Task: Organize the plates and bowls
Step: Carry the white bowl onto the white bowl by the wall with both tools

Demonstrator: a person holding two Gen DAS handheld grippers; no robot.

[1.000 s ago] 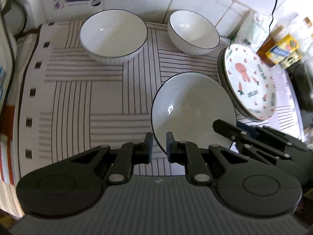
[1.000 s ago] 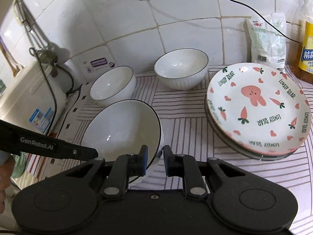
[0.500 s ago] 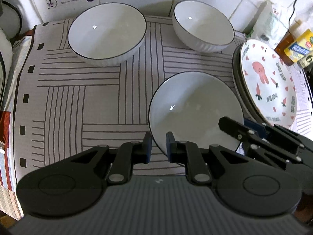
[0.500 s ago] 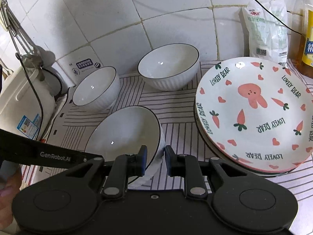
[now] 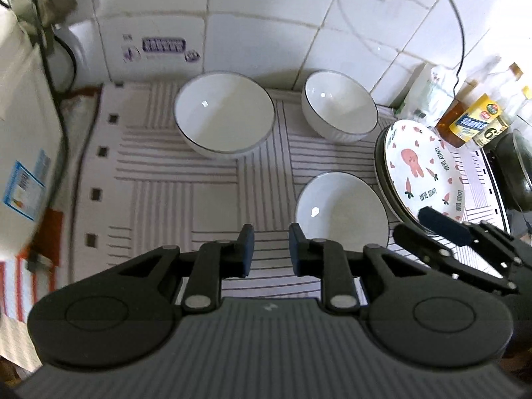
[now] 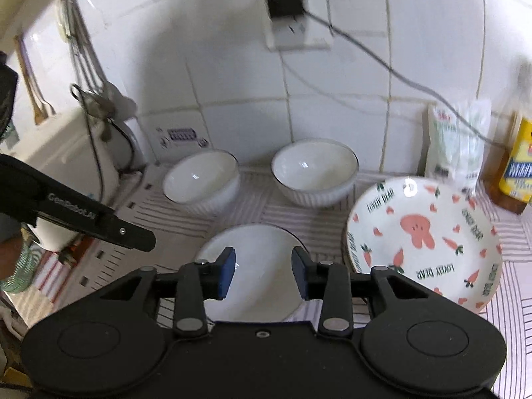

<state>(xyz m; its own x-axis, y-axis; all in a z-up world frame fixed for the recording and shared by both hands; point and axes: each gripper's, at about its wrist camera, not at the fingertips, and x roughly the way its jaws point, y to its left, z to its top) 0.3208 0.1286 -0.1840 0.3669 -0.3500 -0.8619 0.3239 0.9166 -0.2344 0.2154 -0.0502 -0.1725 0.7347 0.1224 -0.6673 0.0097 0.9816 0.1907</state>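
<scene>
- The white ceramic bowl with a thin dark rim [image 5: 342,209] is sitting upright on the striped cloth [image 5: 159,199], just beside the stacked carrot-patterned plates [image 6: 422,239].
- The left gripper [image 5: 269,249] and right gripper [image 6: 263,274] have just been opening, with nothing between their jaws.
- White wall tiles [image 6: 232,66] are standing behind.

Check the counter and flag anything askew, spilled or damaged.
Nothing looks spilled or broken. The three white bowls stand upright and empty on the striped mat. One small oddity: the rabbit-print plate sits slightly off-centre on its stack, so a darker rim shows at its left edge.
</scene>
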